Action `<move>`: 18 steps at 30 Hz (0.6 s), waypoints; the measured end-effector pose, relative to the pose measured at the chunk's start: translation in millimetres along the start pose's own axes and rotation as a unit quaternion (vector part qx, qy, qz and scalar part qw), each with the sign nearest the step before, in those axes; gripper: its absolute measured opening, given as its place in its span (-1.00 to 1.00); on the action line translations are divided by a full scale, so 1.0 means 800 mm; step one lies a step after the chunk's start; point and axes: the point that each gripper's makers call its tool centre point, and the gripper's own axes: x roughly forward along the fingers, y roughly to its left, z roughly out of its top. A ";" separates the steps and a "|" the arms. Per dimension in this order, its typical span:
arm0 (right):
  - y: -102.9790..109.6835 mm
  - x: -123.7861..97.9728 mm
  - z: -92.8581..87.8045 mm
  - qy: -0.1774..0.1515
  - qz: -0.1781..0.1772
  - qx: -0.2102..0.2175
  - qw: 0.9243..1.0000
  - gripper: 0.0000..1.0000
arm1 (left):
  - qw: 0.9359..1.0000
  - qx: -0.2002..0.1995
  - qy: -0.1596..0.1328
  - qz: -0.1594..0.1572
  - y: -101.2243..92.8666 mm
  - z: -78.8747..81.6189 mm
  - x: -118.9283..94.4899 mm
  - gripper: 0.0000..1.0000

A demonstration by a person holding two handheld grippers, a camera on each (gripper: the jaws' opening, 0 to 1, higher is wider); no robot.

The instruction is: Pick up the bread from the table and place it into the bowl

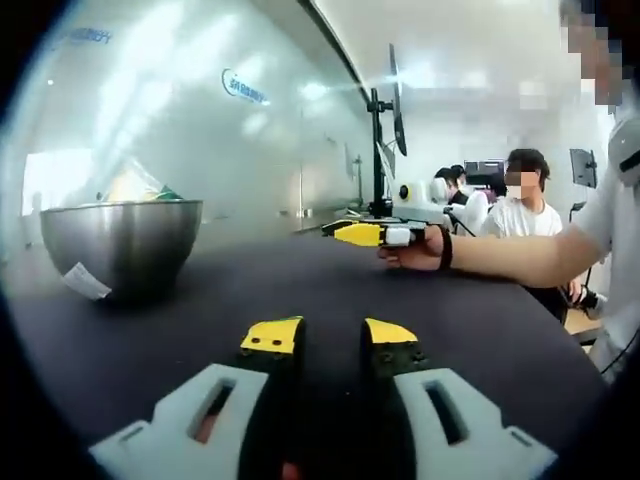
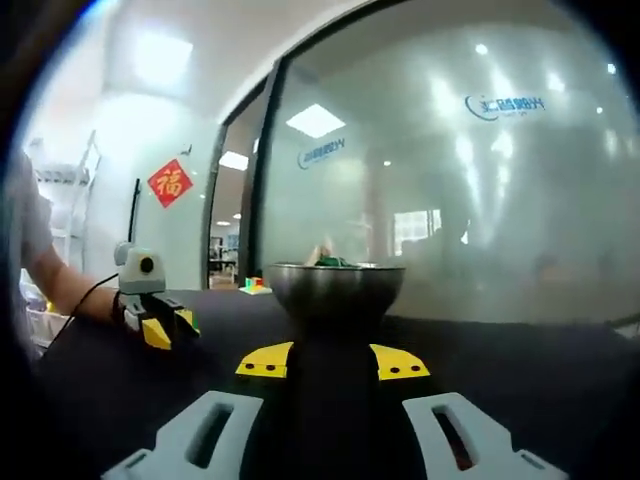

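A steel bowl [image 1: 120,245] stands on the black table [image 1: 330,285] at the left of the left gripper view; in the right gripper view the bowl [image 2: 335,288] stands straight ahead. Over its rim pokes a yellowish-green wrapped item [image 1: 138,186], perhaps the bread, also visible as a wrapped item [image 2: 330,262] from the other side. My left gripper [image 1: 330,338] is open above the bare tabletop, to the right of the bowl. My right gripper [image 2: 333,362] is open too, low over the table and a little short of the bowl. A hand holds the right gripper [image 1: 372,234] across the table.
A frosted glass wall [image 1: 250,130] runs behind the bowl. A monitor on a stand [image 1: 385,130] rises at the table's far edge, with seated people [image 1: 522,205] beyond. A white tag [image 1: 85,283] lies by the bowl's base. Small coloured blocks [image 2: 254,285] sit far left of the bowl.
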 end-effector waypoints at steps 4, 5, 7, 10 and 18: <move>-0.002 0.001 -0.010 0.015 0.003 0.013 1.000 -0.50 | 0.998 0.030 0.045 0.021 0.011 -0.022 0.003 -0.67; -0.004 0.001 -0.011 0.017 0.001 0.013 1.000 -0.50 | 0.998 0.034 0.045 0.023 0.008 -0.021 0.005 -0.67; -0.001 0.000 -0.014 0.021 0.000 0.013 1.000 -0.50 | 0.998 0.040 0.049 0.028 0.009 -0.023 0.006 -0.67; -0.002 0.000 -0.018 0.028 -0.001 0.010 1.000 -0.50 | 0.997 0.044 0.053 0.027 0.009 -0.027 0.005 -0.67; -0.006 0.000 -0.024 0.038 -0.004 0.004 0.999 -0.50 | 0.996 0.057 0.068 0.021 0.002 -0.032 0.007 -0.67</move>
